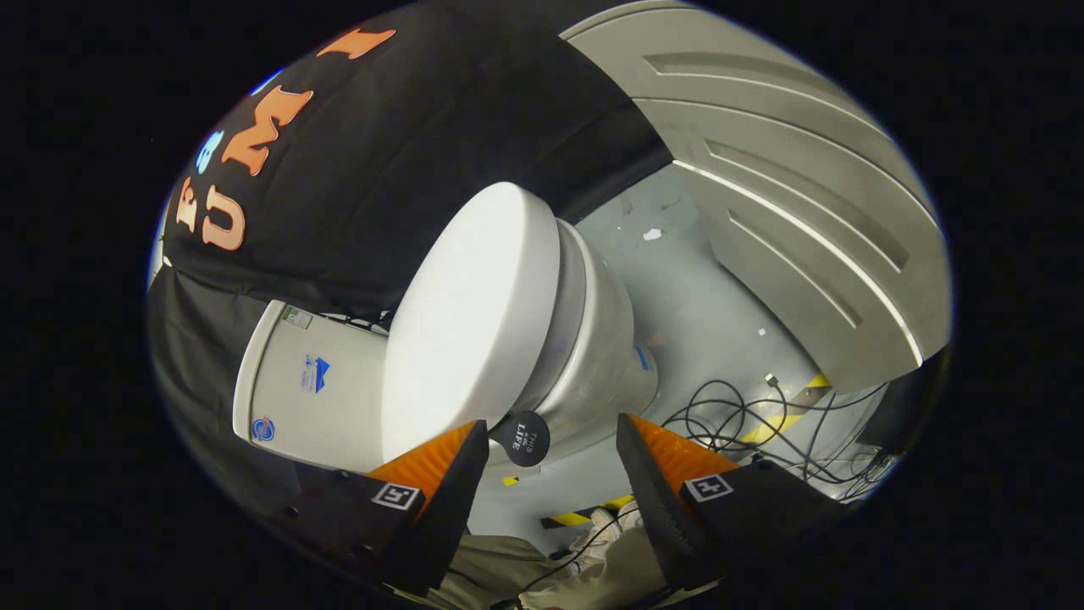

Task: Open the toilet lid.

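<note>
Tongs (552,449) stood spread wide, gripping nothing. Between the two fingers, just ahead of the tips, hung one small dark round tab (521,438) at the rim of the toilet lid (470,326). Lid lay down, closed over the bowl (593,347); one tank (309,390) beyond the left finger.

Step judged: approach, lift not yet begun. Next move likely called for closing on the tab or lid edge, then swinging the lid up toward the tank.

Count: one lid, one tab, one tank. Loose cables (728,415) lay on the floor beyond the right finger.
</note>
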